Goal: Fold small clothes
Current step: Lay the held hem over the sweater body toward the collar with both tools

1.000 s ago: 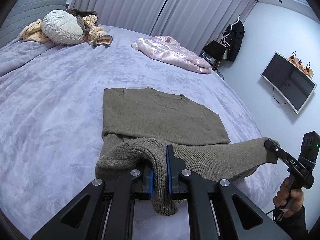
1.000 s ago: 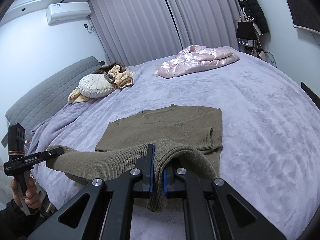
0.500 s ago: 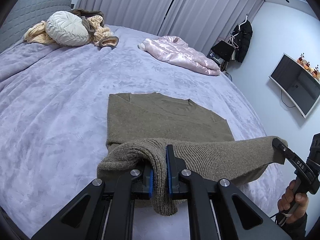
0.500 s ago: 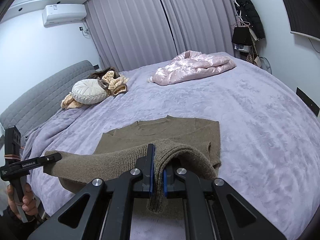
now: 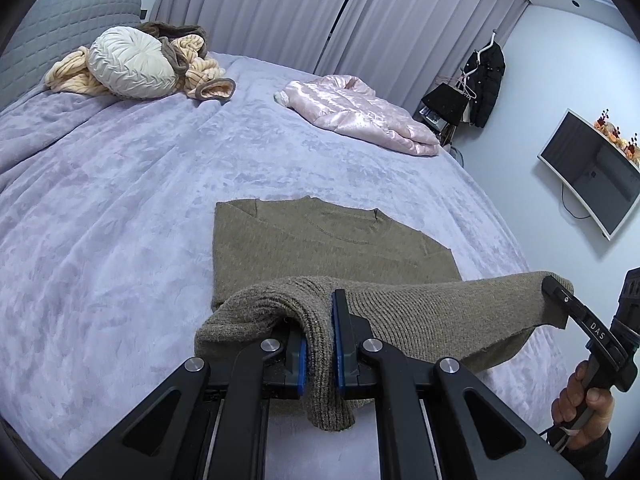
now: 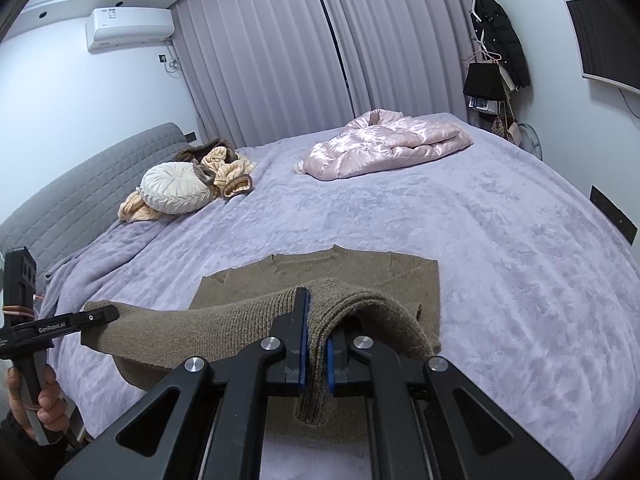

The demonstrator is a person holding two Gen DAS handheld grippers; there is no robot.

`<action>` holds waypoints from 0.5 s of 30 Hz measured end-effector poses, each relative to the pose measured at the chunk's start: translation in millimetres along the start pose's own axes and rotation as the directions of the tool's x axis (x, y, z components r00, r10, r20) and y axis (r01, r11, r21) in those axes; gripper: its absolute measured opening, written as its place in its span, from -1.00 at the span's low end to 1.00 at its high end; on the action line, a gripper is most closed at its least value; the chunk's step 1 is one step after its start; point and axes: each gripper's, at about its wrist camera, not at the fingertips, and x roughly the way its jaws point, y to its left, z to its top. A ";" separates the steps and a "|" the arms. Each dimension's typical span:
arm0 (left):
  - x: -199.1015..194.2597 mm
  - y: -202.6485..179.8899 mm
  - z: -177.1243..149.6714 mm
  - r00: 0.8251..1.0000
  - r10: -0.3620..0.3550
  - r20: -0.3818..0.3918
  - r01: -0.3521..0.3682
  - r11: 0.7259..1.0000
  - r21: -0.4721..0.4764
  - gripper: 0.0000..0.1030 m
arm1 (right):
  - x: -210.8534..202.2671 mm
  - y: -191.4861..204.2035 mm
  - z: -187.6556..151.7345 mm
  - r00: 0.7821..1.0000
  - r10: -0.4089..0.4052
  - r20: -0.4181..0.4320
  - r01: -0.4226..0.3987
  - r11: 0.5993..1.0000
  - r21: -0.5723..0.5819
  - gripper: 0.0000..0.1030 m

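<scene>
An olive-brown knit sweater (image 5: 320, 240) (image 6: 360, 276) lies on the lilac bedspread, collar away from me, sleeves folded in. Its ribbed bottom hem is lifted off the bed and stretched between both grippers. My left gripper (image 5: 320, 344) is shut on the hem's left corner, with knit bunched over its blue pads. My right gripper (image 6: 317, 348) is shut on the hem's right corner. In the left wrist view the right gripper (image 5: 560, 300) shows at the right edge, with a hand on its handle. In the right wrist view the left gripper (image 6: 96, 316) shows at the left edge.
A pink quilted jacket (image 5: 360, 116) (image 6: 384, 140) lies at the far side of the bed (image 5: 120, 200). A round cream cushion (image 5: 128, 62) and a beige garment sit by the grey headboard. A wall screen (image 5: 592, 172) and a coat rack stand to the right.
Both grippers have risen a little and moved toward the collar with the hem held taut. The lifted fold now covers more of the sweater's body.
</scene>
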 end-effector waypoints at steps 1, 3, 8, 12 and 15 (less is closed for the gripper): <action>0.6 0.3 2.5 1.000 -0.002 0.000 0.002 1.000 0.001 -0.78 | 1.1 0.5 2.0 1.000 -0.002 0.001 0.002 1.000 -0.002 -0.86; 2.6 0.7 7.2 1.000 0.000 -0.001 0.000 1.000 0.000 -0.78 | 3.1 1.2 6.6 1.000 -0.006 0.003 0.006 1.000 -0.005 -0.86; 8.1 3.5 17.9 1.000 0.000 -0.007 0.000 1.000 -0.009 -0.78 | 9.4 2.3 17.0 1.000 -0.003 0.016 0.003 1.000 -0.002 -0.86; 16.6 4.8 26.1 1.000 0.005 -0.013 -0.005 1.000 -0.012 -0.78 | 16.7 2.1 19.5 1.000 -0.004 0.020 0.004 1.000 0.008 -0.86; 25.8 4.5 33.8 1.000 0.006 -0.018 -0.006 1.000 -0.019 -0.78 | 24.0 -0.5 22.7 1.000 -0.007 0.018 0.006 1.000 0.011 -0.86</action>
